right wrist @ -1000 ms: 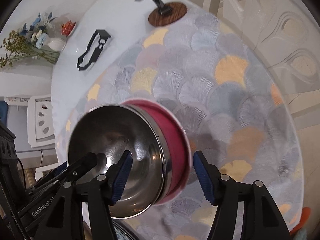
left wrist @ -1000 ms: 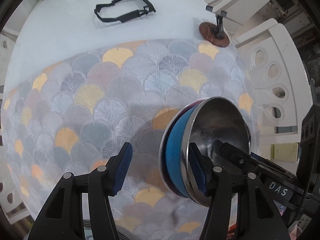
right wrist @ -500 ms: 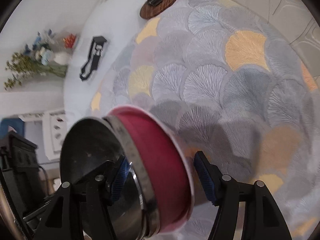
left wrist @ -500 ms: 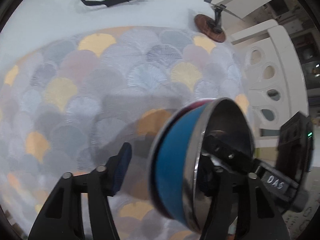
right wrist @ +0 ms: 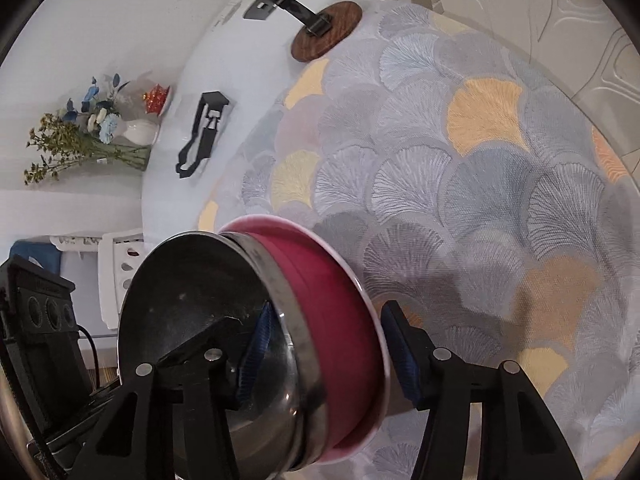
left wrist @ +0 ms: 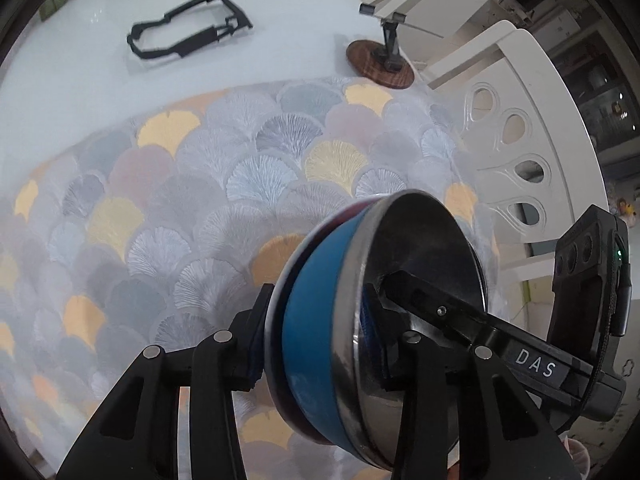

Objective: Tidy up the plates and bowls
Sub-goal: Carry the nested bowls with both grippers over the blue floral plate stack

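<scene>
A nested stack of bowls is held on edge above the patterned cloth. In the left wrist view it shows a steel bowl (left wrist: 420, 264) inside a blue bowl (left wrist: 308, 320). In the right wrist view the steel bowl (right wrist: 200, 320) sits inside a pink-red bowl (right wrist: 332, 320). My left gripper (left wrist: 316, 320) is shut on the stack's rim, one finger inside the steel bowl, one outside. My right gripper (right wrist: 328, 344) straddles the opposite rim; its right pad (right wrist: 404, 356) stands a little off the pink wall. The right gripper's finger (left wrist: 460, 316) reaches into the steel bowl.
A fan-patterned tablecloth (left wrist: 240, 184) covers the near part of a white table (left wrist: 80, 60). On the table lie a black plastic frame (left wrist: 188, 36), a round wooden stand with a clip (left wrist: 380, 64), and a flower vase (right wrist: 136, 132). A white chair (left wrist: 520, 140) stands at the right.
My left gripper has closed from open onto the bowl stack's rim. The stack has tilted further on edge. The right gripper keeps its hold position around the other rim.
</scene>
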